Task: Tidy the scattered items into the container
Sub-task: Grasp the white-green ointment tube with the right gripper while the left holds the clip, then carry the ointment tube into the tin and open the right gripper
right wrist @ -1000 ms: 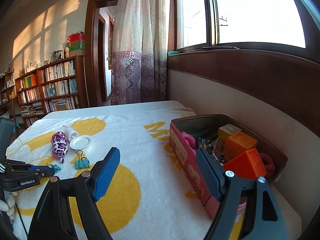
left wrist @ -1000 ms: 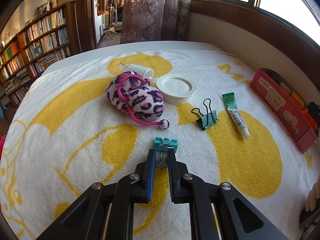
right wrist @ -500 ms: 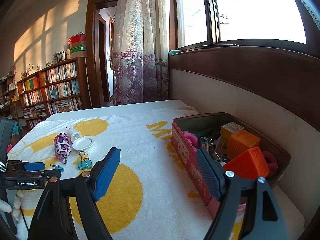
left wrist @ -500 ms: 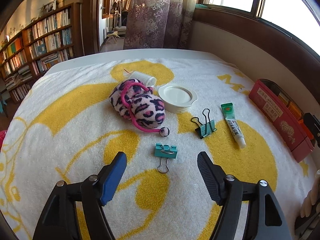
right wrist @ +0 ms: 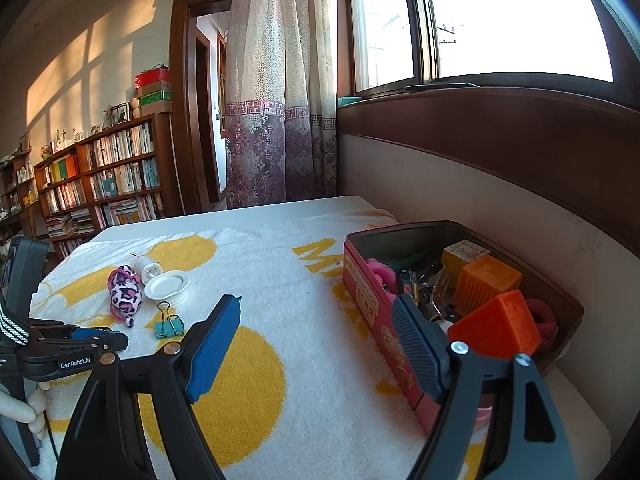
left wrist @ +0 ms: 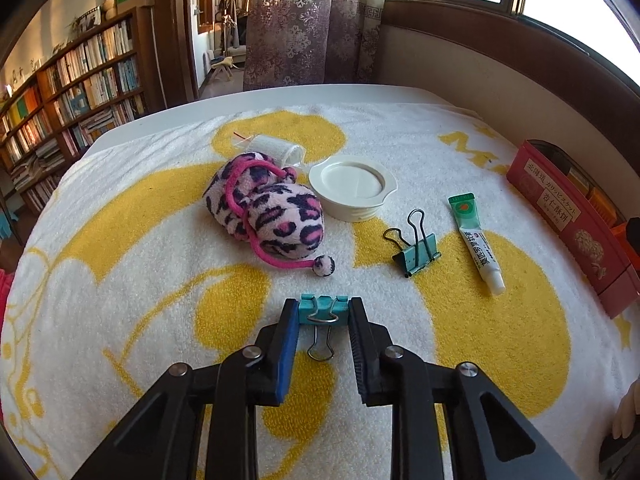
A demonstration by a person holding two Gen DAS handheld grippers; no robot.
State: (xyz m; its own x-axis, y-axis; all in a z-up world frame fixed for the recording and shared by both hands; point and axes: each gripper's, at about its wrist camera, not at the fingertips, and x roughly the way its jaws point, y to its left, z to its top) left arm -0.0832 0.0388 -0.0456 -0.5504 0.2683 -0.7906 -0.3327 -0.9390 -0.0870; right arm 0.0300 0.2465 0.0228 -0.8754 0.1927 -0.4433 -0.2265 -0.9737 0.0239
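My left gripper point(left wrist: 323, 312) is shut on a small teal binder clip point(left wrist: 322, 313), its pads touching the clip's two ends on the yellow-and-white towel point(left wrist: 120, 280). Beyond lie a leopard plush pouch point(left wrist: 272, 212), a white lid point(left wrist: 352, 186), a small clear bottle point(left wrist: 274, 150), a second teal binder clip point(left wrist: 416, 254) and a green-and-white tube point(left wrist: 476, 244). The red container point(right wrist: 400, 344) sits at the right, holding orange blocks point(right wrist: 496, 324) and other items. My right gripper point(right wrist: 316, 344) is open and empty, raised beside the container.
The left gripper also shows in the right wrist view point(right wrist: 80, 344) at the left. A wood-panelled wall point(right wrist: 480, 168) runs behind the container. A bookshelf point(right wrist: 100, 184) and a doorway stand beyond the table's far edge.
The left gripper opened wide and backed off the small clip, then came forward and closed across the clip's body. The right gripper stayed open and shifted only slightly.
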